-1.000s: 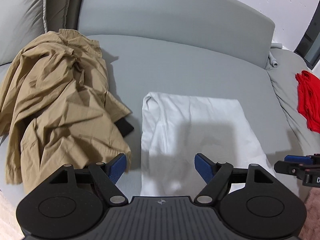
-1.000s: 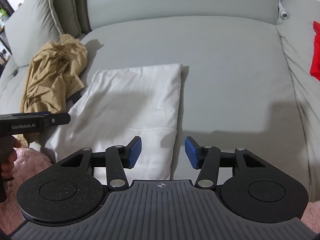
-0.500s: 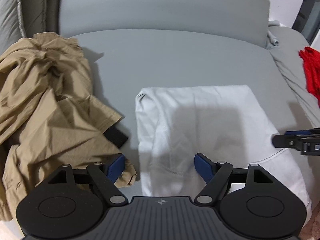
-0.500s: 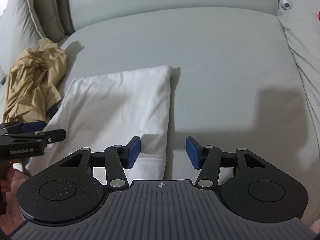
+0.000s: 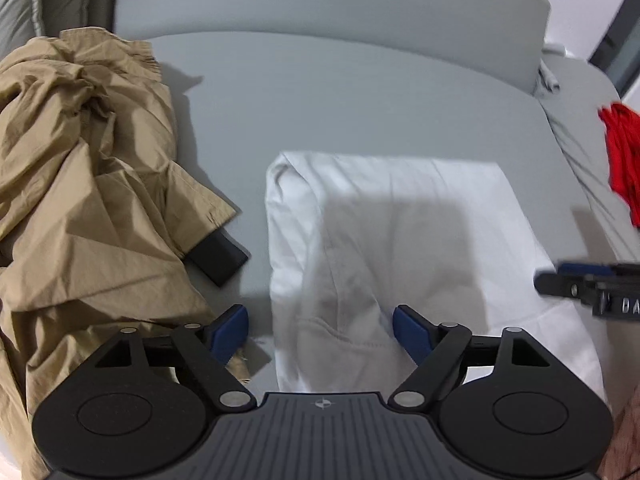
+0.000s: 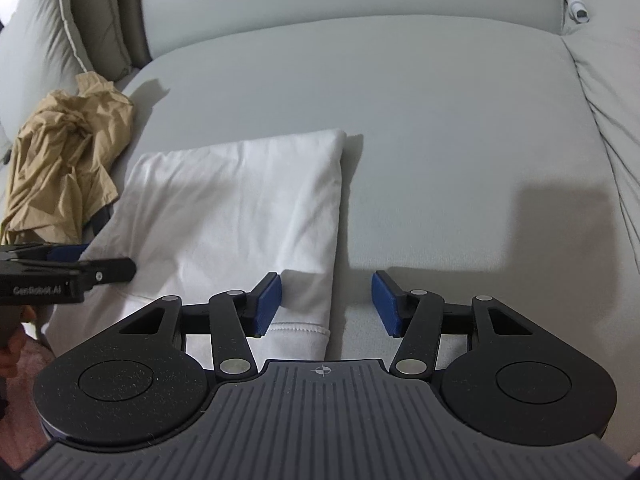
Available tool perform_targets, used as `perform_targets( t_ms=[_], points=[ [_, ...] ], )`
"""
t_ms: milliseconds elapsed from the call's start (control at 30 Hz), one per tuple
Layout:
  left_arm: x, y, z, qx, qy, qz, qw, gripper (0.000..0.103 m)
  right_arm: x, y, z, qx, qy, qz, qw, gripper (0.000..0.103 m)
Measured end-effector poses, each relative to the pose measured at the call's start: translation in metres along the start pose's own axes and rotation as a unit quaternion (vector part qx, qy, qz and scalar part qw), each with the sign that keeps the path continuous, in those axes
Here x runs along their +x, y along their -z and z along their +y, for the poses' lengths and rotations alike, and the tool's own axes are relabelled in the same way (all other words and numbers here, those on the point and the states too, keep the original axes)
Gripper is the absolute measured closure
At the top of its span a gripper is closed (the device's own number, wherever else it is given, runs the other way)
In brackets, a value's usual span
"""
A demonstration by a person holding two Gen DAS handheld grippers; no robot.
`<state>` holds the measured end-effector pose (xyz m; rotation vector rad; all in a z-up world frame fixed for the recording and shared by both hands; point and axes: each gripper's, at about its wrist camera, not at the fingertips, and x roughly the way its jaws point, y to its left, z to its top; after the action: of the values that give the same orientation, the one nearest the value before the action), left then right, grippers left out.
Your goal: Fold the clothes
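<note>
Left wrist view: a folded white garment point(image 5: 400, 240) is spread on the grey sofa point(image 5: 340, 92) ahead of the left tool point(image 5: 320, 326), whose jaws have just been opening over its near left edge, nothing gripped. Right tool point(image 6: 326, 300) is seen parted, straddling the garment's right edge, unpinched. Left of the left tool lies a crumpled tan jacket point(image 5: 84, 200).

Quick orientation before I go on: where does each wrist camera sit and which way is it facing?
Left wrist: on the left gripper, angled down over the near left part of the white garment, tan jacket leftward; jaws open and just opening wider, empty.
Right wrist: on the right gripper, angled down over the garment's near right corner, jaws open; a hand shows at left.
Shared: both see the garment, jacket, grey sofa and the other gripper.
</note>
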<state>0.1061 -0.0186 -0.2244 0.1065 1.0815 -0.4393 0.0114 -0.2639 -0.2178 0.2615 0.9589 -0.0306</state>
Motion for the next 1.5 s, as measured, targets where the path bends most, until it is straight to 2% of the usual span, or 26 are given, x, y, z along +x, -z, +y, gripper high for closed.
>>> perform_targets(
  t_ms=[233,433,533,633,667,700,733,800,833,867,1000,1133,1267,1400,1500],
  points=[
    [0.001,0.003,-0.004,-0.003,0.005,0.012,0.9999,0.022,0.001,0.004,-0.004,-0.01,-0.008,0.016,1.0,0.045],
    [0.006,-0.001,-0.009,0.013,0.02,0.022,0.9995,0.023,0.004,0.009,-0.004,-0.023,-0.039,0.018,0.999,0.044],
    [0.008,-0.004,-0.011,0.025,0.03,0.033,0.9987,0.03,0.007,0.013,-0.005,-0.032,-0.056,0.016,0.998,0.047],
    [0.008,-0.005,-0.012,0.028,0.038,0.037,0.9982,0.04,0.012,0.015,-0.004,-0.036,-0.055,0.015,0.998,0.056],
    [0.007,-0.005,-0.013,0.029,0.045,0.036,0.9979,0.049,0.013,0.015,-0.005,-0.032,-0.056,0.015,0.998,0.065],
    [0.006,-0.005,-0.014,0.029,0.05,0.035,0.9977,0.062,0.013,0.015,-0.005,-0.026,-0.061,0.014,0.998,0.07],
    [0.003,-0.004,-0.016,0.029,0.056,0.035,0.9974,0.068,0.013,0.015,-0.003,-0.023,-0.06,0.014,0.998,0.075],
    [-0.003,-0.003,-0.022,0.041,0.041,0.028,0.9979,0.084,0.01,0.016,0.001,-0.038,-0.047,0.007,0.998,0.089],
    [-0.005,-0.003,-0.025,0.043,0.032,0.024,0.9983,0.085,0.007,0.015,0.004,-0.045,-0.044,0.003,0.998,0.096],
    [-0.008,-0.003,-0.027,0.043,0.026,0.022,0.9985,0.087,0.004,0.014,0.005,-0.046,-0.041,0.001,0.998,0.098],
    [-0.026,0.0,-0.049,0.078,-0.017,-0.008,0.9968,0.088,-0.018,0.014,0.027,-0.103,0.001,-0.037,0.994,0.099],
    [-0.047,0.001,-0.068,0.083,-0.031,-0.034,0.9954,0.089,-0.049,0.014,0.052,-0.159,0.036,-0.081,0.983,0.099],
    [-0.061,-0.002,-0.084,0.084,-0.022,-0.05,0.995,0.089,-0.074,0.01,0.049,-0.156,0.052,-0.103,0.981,0.099],
    [-0.071,-0.01,-0.11,0.095,-0.013,-0.063,0.9934,0.089,-0.101,0.005,0.021,-0.116,0.055,-0.112,0.985,0.099],
    [-0.076,-0.019,-0.138,0.119,-0.008,-0.074,0.99,0.089,-0.115,0.005,0.004,-0.108,0.069,-0.123,0.984,0.099]
  ],
)
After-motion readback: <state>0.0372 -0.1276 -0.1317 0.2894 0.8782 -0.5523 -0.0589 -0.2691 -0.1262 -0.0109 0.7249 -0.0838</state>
